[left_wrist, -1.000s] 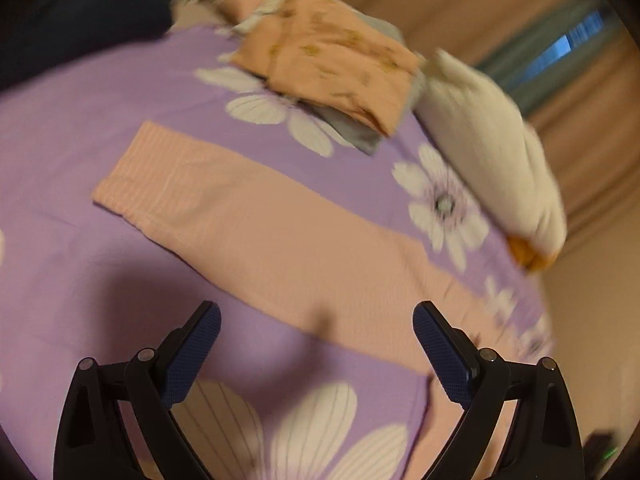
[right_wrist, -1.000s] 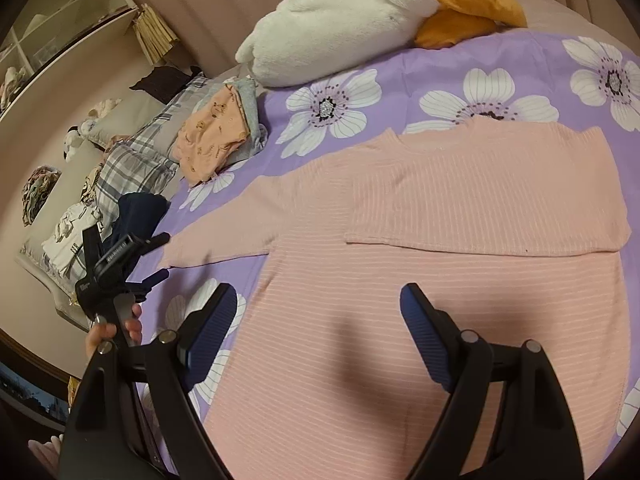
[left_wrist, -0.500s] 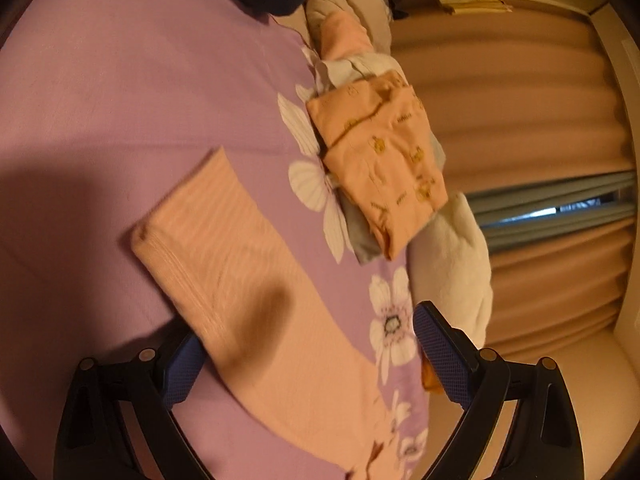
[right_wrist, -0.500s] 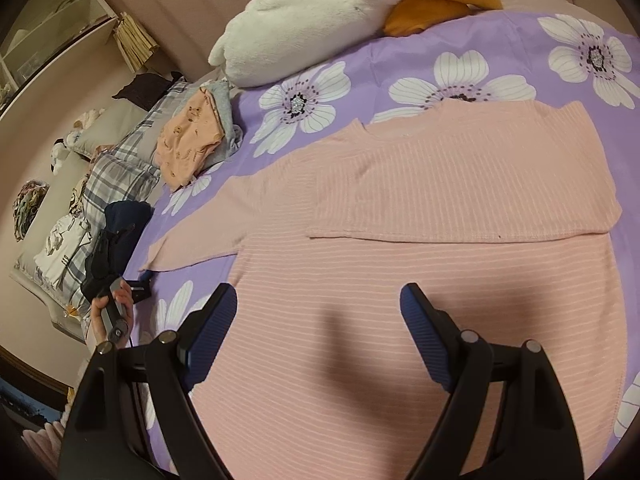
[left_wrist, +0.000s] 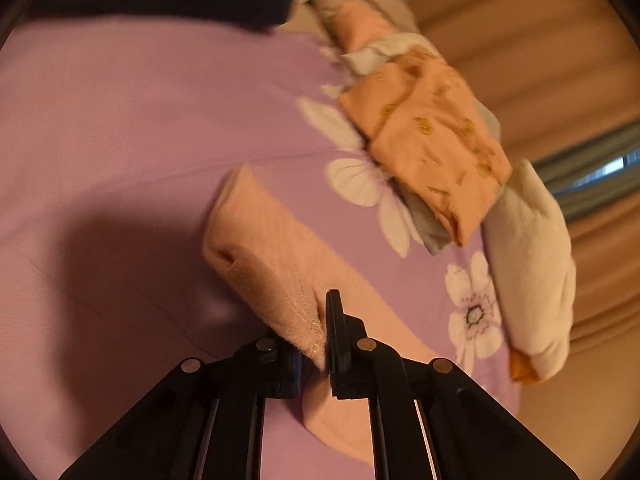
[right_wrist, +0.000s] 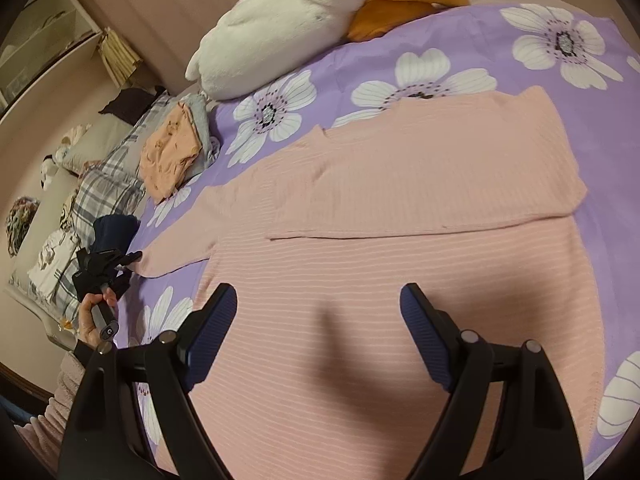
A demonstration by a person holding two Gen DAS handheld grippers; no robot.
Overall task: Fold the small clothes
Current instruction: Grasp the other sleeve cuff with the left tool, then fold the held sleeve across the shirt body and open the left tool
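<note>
We hold the left gripper (left_wrist: 322, 344) with its jaws just closed on the cuff of the left sleeve (left_wrist: 276, 276) of the pink sweater (right_wrist: 400, 280), and the ribbed cuff edge is pinched between the pads while the rest of the sleeve runs away from the jaws, across the purple flowered bedsheet (left_wrist: 120, 140) toward the body of the garment. In the right wrist view the same gripper is small at the left side, at the tip of this sleeve, in the person's hand (right_wrist: 94, 312). The right gripper (right_wrist: 316, 332) hovers over the lower body of the sweater with its jaws wide open and nothing between them. The sweater lies flat on the bed, and the other sleeve (right_wrist: 440, 168) is already folded across the chest. The long axis of the free sleeve goes from the left jaws toward the shoulder, so we judge that the left hand, which is the nearer one, should carry the cuff along this line and over the body. Farther away lie a folded orange garment (left_wrist: 432, 152) on a small pile, a white plush toy (right_wrist: 288, 28), and plaid pillows (right_wrist: 104, 192).
</note>
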